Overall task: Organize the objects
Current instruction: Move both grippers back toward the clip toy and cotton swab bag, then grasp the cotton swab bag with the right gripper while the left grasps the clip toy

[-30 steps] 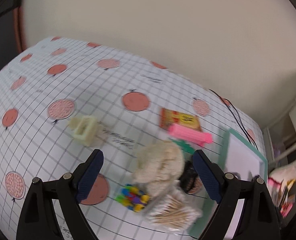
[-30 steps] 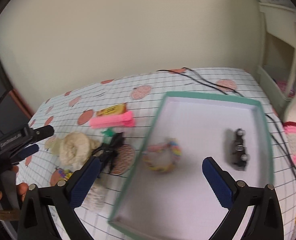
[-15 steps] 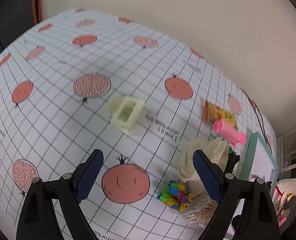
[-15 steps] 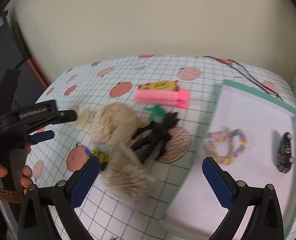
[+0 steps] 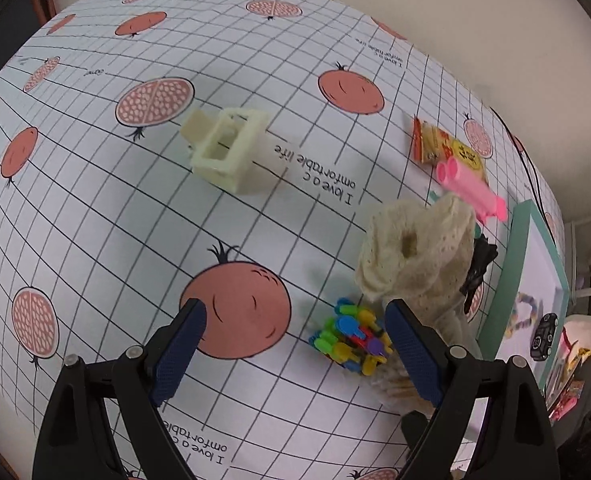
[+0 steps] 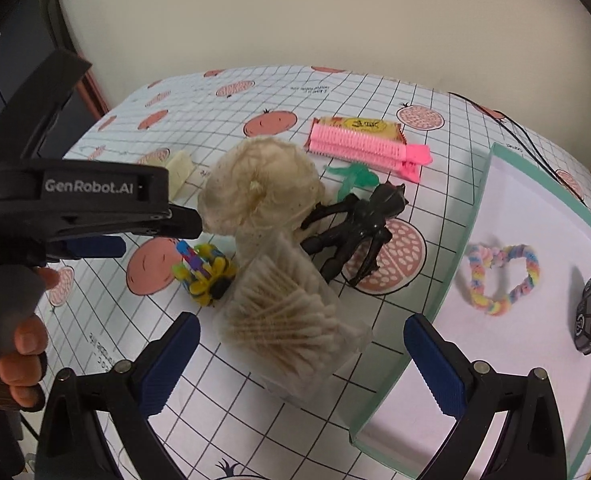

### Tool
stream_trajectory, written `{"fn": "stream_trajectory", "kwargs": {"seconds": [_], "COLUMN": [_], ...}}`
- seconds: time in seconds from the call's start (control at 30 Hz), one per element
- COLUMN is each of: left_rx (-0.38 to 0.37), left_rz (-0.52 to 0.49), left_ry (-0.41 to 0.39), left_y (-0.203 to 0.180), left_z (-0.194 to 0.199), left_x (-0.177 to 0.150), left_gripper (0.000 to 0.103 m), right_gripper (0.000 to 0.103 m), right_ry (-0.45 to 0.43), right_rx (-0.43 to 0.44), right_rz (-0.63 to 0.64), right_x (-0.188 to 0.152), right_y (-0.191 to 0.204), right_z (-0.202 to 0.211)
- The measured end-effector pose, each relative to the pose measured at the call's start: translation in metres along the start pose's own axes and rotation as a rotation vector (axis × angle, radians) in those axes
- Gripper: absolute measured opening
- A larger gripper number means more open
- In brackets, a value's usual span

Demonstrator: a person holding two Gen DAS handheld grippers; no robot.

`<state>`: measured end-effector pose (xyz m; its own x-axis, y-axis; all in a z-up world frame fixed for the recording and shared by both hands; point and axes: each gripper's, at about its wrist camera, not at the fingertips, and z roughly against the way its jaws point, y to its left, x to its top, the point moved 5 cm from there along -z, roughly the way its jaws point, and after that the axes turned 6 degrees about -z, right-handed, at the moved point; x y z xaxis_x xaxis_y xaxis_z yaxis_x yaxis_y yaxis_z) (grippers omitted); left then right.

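While both tools gape empty, the pink hair roller (image 6: 362, 144) lies crosswise — clip end (image 6: 413, 157) toward the tray (image 6: 469, 216).

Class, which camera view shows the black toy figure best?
The right wrist view: the black toy figure lies whole and unobstructed there, limbs spread, beside the cream scrunchie. In the left wrist view only a dark sliver shows behind the scrunchie.
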<state>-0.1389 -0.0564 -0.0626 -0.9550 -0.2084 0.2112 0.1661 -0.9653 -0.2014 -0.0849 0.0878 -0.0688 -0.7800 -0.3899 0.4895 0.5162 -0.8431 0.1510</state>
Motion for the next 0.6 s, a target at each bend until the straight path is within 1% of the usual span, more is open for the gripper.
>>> {"fn": "stream_trajectory", "kwargs": {"seconds": [0.17,0.27,0.4,0.6], "left_rx": [-0.02,-0.009,0.008,0.011], "left_rz": [-0.029,-0.057,-0.084,-0.093], "left_ry": [0.043,0.056,0.064,0.06], "left_y": [-0.01,-0.015,-0.02,-0.026], "left_z": [-0.007,-0.01,-0.014,-0.018], "left_x": [-0.007,-0.011,-0.014,-0.016], "left_gripper": [0.091,0.091,0.089,0.086], "right_gripper": [0.103,0.103,0.103,0.103], "right_ry": [0.031,0.047,0.064,0.068], "right_rx": [-0.01,-0.023,-0.05,-0.075], "right_rz": [0.038,0.065,0.101,0.129], "right_x": [-0.004,-0.007,-0.011,-0.012], "right_y": [0.01,0.016,0.022,0.027], "right_z": [-0.007,-0.011,-0.018,-0.024]}}
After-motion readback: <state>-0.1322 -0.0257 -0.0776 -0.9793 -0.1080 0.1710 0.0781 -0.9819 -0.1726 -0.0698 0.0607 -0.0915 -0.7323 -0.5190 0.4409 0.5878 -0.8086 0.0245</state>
